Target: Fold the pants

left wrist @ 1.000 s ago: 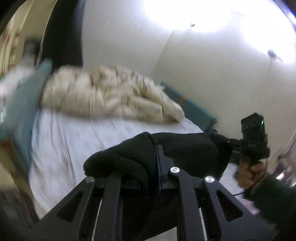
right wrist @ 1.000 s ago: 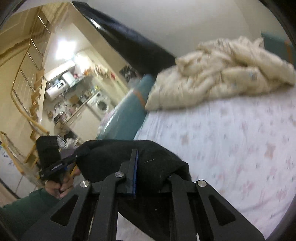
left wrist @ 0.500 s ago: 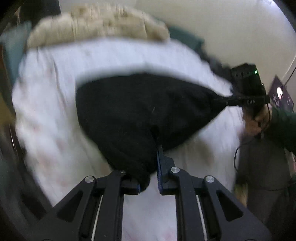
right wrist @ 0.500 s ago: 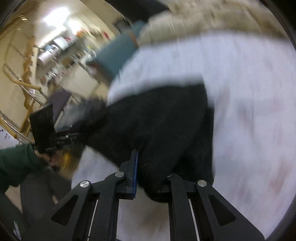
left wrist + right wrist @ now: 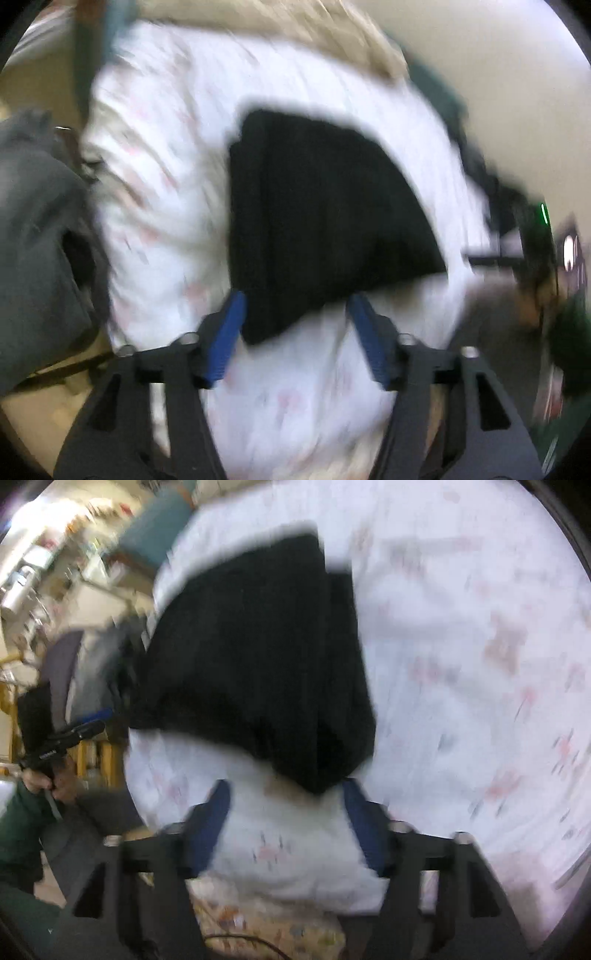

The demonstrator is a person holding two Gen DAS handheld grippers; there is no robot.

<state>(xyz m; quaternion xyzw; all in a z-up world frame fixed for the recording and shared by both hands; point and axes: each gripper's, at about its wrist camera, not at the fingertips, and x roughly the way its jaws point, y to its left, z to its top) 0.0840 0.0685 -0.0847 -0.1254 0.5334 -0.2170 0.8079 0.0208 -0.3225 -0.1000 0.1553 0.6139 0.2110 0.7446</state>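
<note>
Both tongs are opening, nothing pinched: left gripper [image 5: 295, 310] and right gripper [image 5: 282, 794] are flanking the near corners of the black pants [image 5: 317, 221], lying bunched ahead on the bed sheet [image 5: 159, 155], equally near both.

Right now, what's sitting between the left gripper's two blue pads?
In the left wrist view, the near corner of the black pants lies between the opening left gripper pads, untouched, with white floral bedsheet under it.
</note>
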